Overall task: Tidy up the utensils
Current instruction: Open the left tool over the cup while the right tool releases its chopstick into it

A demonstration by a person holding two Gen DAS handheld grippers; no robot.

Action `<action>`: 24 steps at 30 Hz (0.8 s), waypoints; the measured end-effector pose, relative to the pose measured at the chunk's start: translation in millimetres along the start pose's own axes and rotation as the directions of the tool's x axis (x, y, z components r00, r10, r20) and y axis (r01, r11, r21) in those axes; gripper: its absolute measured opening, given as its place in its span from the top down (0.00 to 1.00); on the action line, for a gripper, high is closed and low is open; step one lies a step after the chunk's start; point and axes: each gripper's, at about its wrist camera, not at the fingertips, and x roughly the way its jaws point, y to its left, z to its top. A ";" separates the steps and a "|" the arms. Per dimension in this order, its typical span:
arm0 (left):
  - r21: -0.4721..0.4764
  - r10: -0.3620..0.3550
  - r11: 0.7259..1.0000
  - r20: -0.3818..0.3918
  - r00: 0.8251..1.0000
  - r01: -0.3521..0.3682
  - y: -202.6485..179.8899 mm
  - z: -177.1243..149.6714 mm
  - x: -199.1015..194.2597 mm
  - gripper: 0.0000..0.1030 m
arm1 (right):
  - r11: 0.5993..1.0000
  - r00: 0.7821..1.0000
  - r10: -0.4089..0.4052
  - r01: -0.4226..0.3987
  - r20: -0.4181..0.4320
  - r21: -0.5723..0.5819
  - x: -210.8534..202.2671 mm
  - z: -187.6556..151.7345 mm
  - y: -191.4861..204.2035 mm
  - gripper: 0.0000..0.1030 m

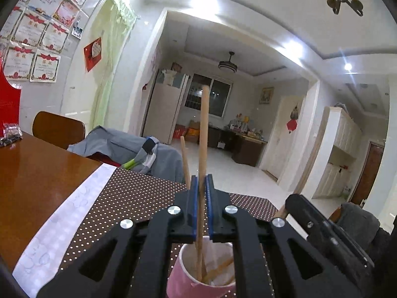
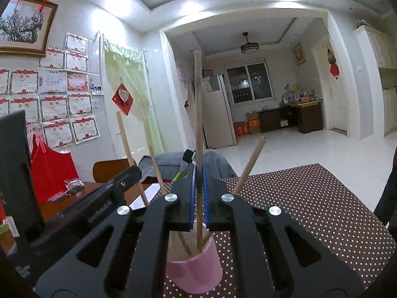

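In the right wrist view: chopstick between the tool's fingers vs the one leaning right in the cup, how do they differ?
The chopstick between the right tool's fingers stands nearly upright; the leaning chopstick tilts right, against the pink cup rim. The first sits between the right tool pads; the second is free. The first's top shows much higher. Both are plain wood, lower ends in the cup.

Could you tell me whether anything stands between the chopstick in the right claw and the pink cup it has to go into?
Nothing visible does. The chopstick held by the right claw already has its lower end inside the pink cup, beside other chopsticks leaning there. The left claw holds another chopstick over the same cup.
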 end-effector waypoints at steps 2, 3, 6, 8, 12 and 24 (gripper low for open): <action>0.009 0.006 1.000 -0.005 1.000 -0.006 -1.3 1.3 -3.5 0.77 | 1.000 1.000 -0.001 0.001 -0.005 -0.001 -2.4 0.1 0.8 0.94; 0.013 0.009 1.000 -0.005 1.000 -0.008 -1.6 1.9 -6.6 0.75 | 1.000 1.000 -0.003 0.003 -0.007 -0.003 -3.4 -1.0 0.4 0.94; 0.027 0.012 1.000 -0.007 1.000 -0.012 -2.4 2.7 -13.3 0.75 | 1.000 1.000 -0.011 0.011 -0.018 -0.003 -6.6 -1.6 0.8 0.94; 0.034 0.016 0.999 -0.014 1.000 -0.016 -2.1 3.1 -17.0 0.75 | 1.000 1.000 -0.013 0.013 -0.025 -0.002 -7.3 -0.8 1.3 0.94; 0.043 0.031 0.999 -0.030 0.999 -0.030 -0.1 4.8 -22.3 0.74 | 1.000 0.999 -0.018 0.018 -0.047 -0.011 -9.4 -0.7 3.0 0.94; 0.086 0.113 0.990 -0.051 0.992 -0.109 2.4 8.9 -41.9 0.68 | 0.999 0.997 -0.032 0.029 -0.074 -0.041 -20.7 0.8 15.1 0.92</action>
